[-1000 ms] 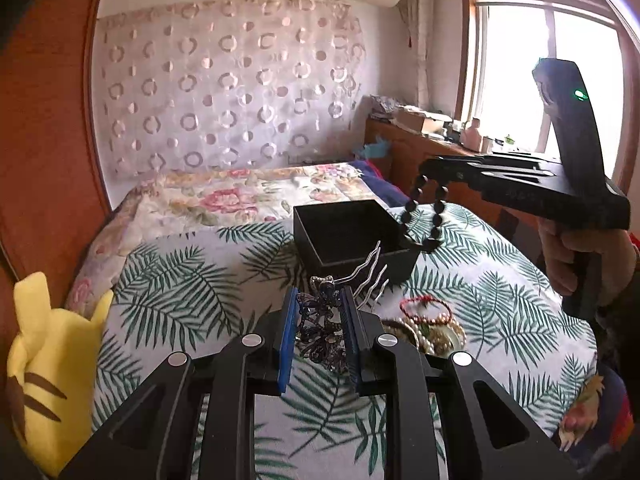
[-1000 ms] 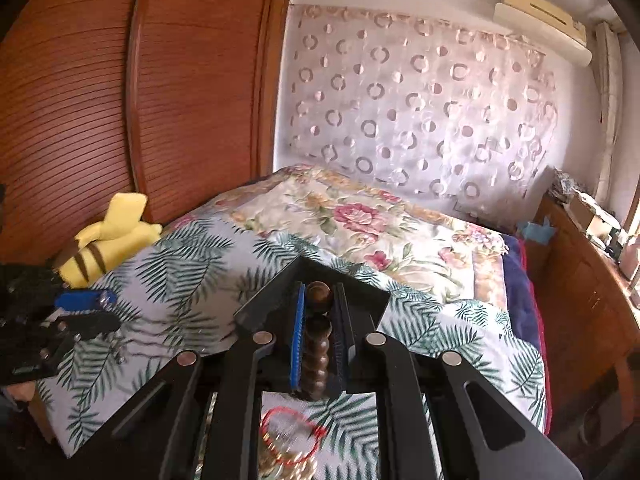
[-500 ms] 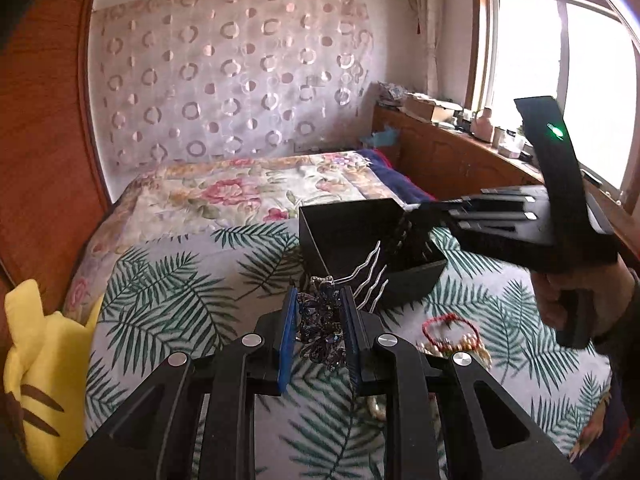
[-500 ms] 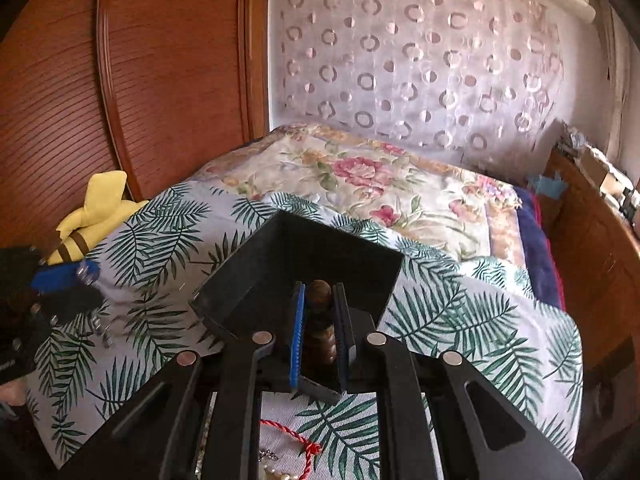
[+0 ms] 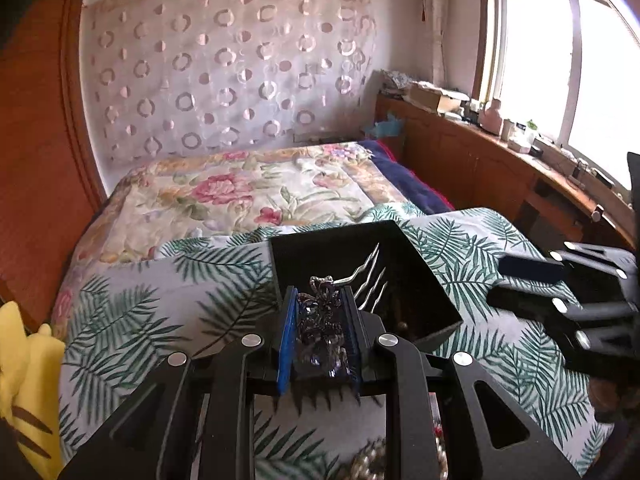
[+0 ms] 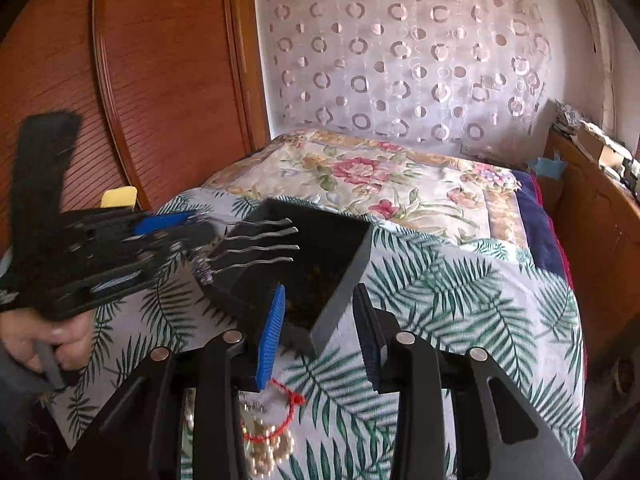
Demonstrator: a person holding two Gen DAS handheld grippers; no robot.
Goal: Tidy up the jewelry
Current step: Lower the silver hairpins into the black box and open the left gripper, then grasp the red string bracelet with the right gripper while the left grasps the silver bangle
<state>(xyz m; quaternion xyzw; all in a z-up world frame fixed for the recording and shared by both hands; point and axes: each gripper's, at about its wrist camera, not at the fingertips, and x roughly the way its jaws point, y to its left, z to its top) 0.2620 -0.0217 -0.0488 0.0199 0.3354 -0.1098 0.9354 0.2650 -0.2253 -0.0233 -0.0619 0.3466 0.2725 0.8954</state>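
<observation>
left hand-held gripper (image 5: pixel 320 336): I see it clamped on the hair comb (image 5: pixel 324 320), prongs over the black box (image 5: pixel 416 256) on the bed.
right hand-held gripper (image 6: pixel 320 328): jaws opening, nothing between.
risk: prongs catch the box rim, tip it.

No readable text, labels or numbers anywhere.

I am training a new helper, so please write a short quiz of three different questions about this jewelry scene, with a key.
1. True or false: the left gripper holds the dark jewelled hair comb with silver prongs.
2. What is between the right gripper jaws? A) beads B) nothing
3. Which container stands on the palm-leaf bedspread?

Key: 1 true. 2 B; the jaws are opening. 3 the open black box.
</observation>
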